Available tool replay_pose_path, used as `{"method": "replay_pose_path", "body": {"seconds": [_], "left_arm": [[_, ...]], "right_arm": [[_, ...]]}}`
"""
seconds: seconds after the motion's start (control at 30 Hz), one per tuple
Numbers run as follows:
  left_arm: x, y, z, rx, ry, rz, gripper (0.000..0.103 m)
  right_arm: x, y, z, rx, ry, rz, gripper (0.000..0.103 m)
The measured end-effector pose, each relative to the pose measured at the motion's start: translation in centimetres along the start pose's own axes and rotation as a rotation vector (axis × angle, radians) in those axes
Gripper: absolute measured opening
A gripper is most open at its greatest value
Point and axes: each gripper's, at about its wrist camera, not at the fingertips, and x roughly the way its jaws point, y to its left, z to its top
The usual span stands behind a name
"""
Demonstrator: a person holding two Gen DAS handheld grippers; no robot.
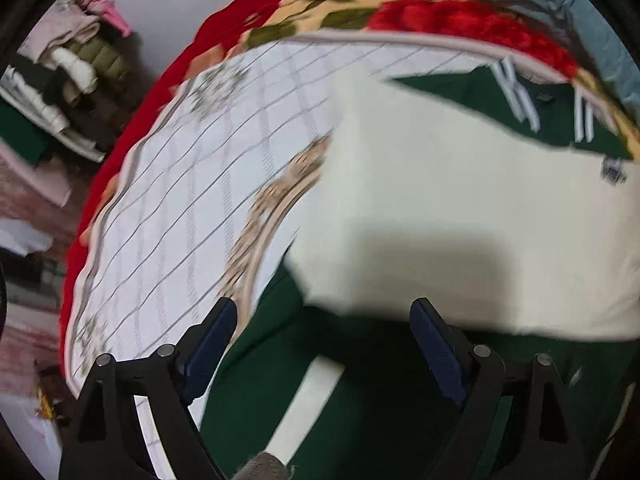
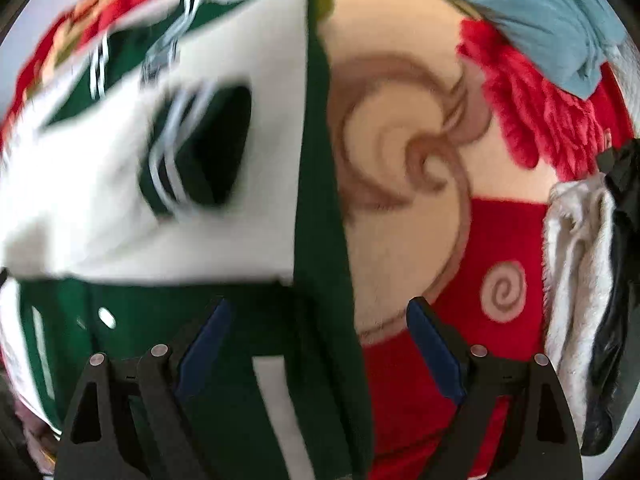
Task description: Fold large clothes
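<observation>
Both tongs, left (image 1: 323,320) and right (image 2: 318,320), gape over the green-and-white garment (image 1: 440,208), collar pointing away.

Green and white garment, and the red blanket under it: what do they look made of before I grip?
Green and white garment: looks like a smooth, matte knit or jersey; it lies flat with soft folds and no sheen, though motion blur hides the weave. Red blanket: looks like thick plush fleece; its red patches show tufted, fuzzy pile. Quilted cover: seems thin stitched cotton, with a grid of seam lines.
</observation>
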Motion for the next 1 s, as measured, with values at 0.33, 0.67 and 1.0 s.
{"method": "replay_pose_path", "body": {"seconds": [0.33,0.67,1.0], "left_arm": [[7.7,0.4,1.4,0.010,0.058,0.208,0.089],[9.6,3.7,4.4,-0.110,0.052,0.209,0.091],[11.7,11.2,7.1,-0.202,0.056,0.259,0.091]], "right_arm": [[4.0,2.0,2.0,-0.049,-0.029,0.005,0.075],[3.5,5.2,4.6,-0.107,-0.071,0.031,0.063],[1.9,14.5,9.5,-0.203,-0.124,0.112,0.060]]}}
